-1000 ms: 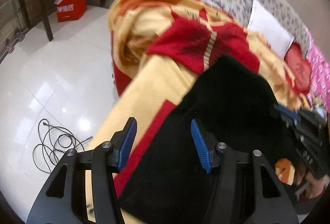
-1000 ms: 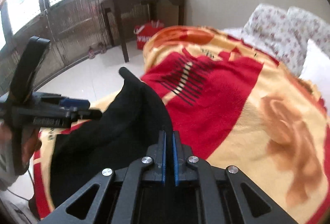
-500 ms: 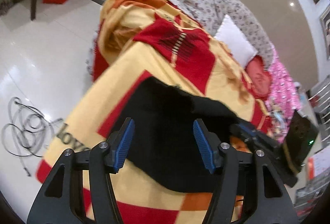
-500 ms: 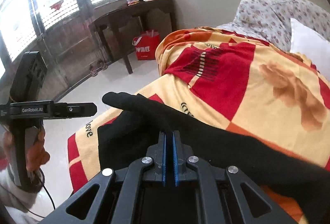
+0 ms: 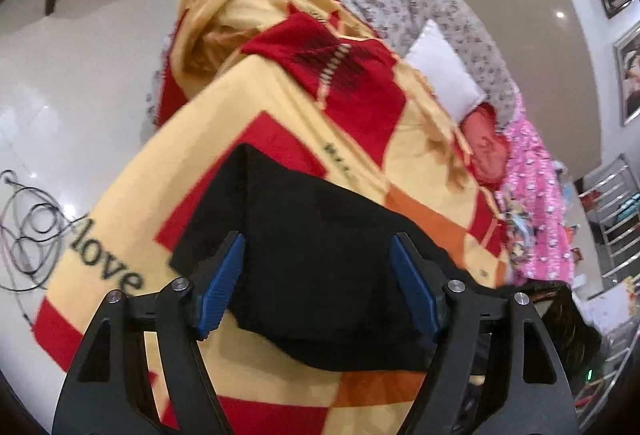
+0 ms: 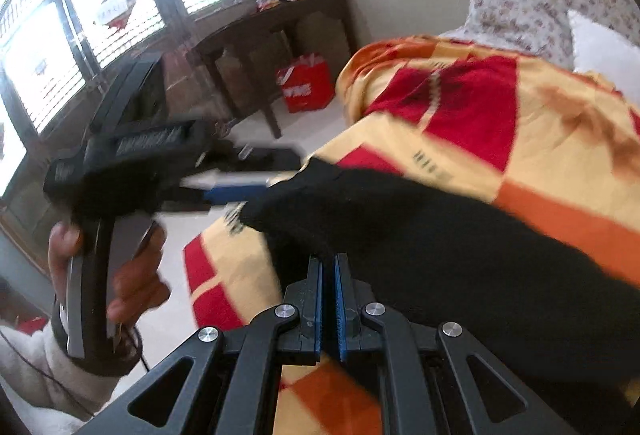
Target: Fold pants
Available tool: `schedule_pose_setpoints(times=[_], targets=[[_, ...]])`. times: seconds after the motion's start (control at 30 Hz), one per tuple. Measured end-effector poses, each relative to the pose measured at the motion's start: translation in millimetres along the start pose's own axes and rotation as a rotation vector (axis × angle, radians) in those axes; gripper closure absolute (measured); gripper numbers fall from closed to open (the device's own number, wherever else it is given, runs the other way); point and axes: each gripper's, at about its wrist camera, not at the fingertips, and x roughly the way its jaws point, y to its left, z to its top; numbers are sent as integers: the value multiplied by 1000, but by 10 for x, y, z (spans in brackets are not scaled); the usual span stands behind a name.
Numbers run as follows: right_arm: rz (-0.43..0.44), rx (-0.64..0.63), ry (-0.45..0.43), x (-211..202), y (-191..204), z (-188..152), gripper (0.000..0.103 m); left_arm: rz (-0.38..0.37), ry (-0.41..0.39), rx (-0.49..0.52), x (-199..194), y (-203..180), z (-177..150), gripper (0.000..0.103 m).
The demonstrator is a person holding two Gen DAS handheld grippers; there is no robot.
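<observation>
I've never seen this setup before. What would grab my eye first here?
The black pants lie folded on a loud yellow, red and orange blanket covering the bed. The left gripper hangs open over them, while the right gripper is shut on their edge. At the bed's far end sits a white pillow.
</observation>
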Motion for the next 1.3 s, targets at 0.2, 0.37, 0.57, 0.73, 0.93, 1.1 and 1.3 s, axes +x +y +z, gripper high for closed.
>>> schedule_pose_setpoints(times=[0.2, 0.37, 0.57, 0.73, 0.93, 1.1, 1.3], targets=[[0, 76, 72, 422, -81, -141, 97, 60, 2, -3, 44, 77, -23, 29], [58, 135, 26, 93, -194, -186, 79, 117, -51, 47, -69, -27, -50, 29], [-95, 206, -27, -539, -617, -390, 67, 168, -157, 96, -325, -173, -95, 28], [-190, 155, 10, -760, -678, -573, 67, 174, -119, 141, -236, -279, -173, 28], [-233, 20, -26, -825, -423, -702, 67, 189, -52, 138, -8, -281, -247, 29], [-287, -101, 38, -664, -310, -804, 67, 190, -36, 144, 41, -325, -298, 29], [-376, -127, 61, -599, -428, -881, 67, 171, -22, 211, 73, -543, -409, 28]])
